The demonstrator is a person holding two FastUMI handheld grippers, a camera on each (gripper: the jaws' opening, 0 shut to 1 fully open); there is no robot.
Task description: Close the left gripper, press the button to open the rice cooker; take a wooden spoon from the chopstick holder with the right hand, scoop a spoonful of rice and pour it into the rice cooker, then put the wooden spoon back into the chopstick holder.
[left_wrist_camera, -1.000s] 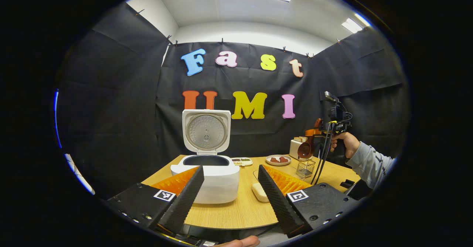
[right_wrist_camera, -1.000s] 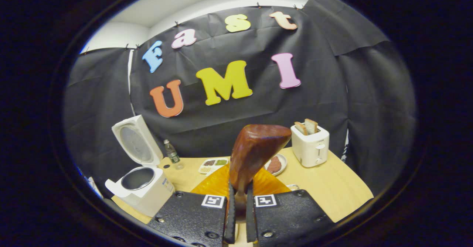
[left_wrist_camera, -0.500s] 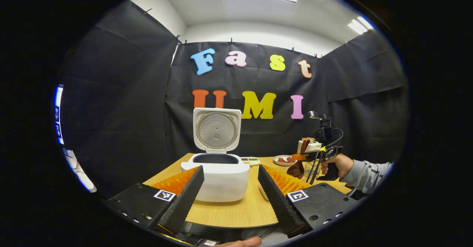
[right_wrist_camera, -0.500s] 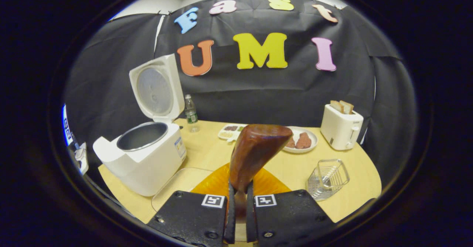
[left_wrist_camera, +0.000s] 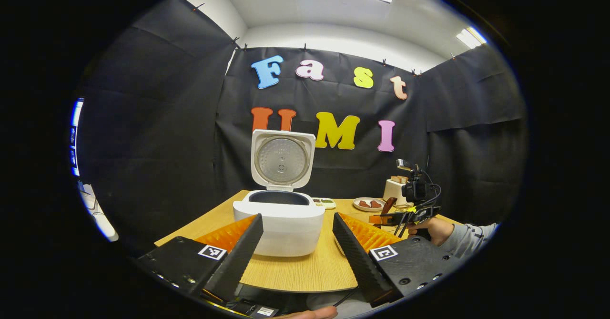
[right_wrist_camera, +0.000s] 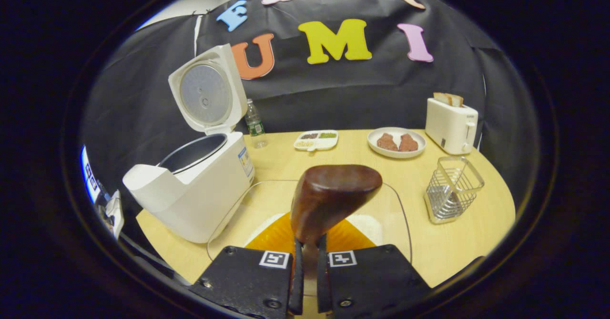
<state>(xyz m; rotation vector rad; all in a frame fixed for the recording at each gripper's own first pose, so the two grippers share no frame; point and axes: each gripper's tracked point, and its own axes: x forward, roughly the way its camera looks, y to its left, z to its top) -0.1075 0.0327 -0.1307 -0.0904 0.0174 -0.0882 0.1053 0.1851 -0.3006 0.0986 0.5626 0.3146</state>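
Note:
The white rice cooker (left_wrist_camera: 279, 221) stands open with its lid (left_wrist_camera: 282, 159) upright; it also sits at the left, seen as the rice cooker (right_wrist_camera: 190, 190). My left gripper (left_wrist_camera: 296, 218) is open and empty, held short of the cooker. My right gripper (right_wrist_camera: 309, 245) is shut on the handle of the dark wooden spoon (right_wrist_camera: 333, 197), whose bowl hangs over a clear container of white rice (right_wrist_camera: 371, 223). The wire chopstick holder (right_wrist_camera: 450, 190) stands to the right. Farther off, a hand holds the right gripper (left_wrist_camera: 414, 209) with the spoon (left_wrist_camera: 385, 207).
Along the table's back are a white toaster (right_wrist_camera: 450, 126) with bread, a plate (right_wrist_camera: 395, 151) of brown pieces, a small divided dish (right_wrist_camera: 315, 140) and a water bottle (right_wrist_camera: 254, 123). The wooden table (right_wrist_camera: 457, 242) ends near the front.
My right gripper has come down and tipped forward with the spoon, from above the holder to over the rice container. The left gripper has drifted slightly and stays open.

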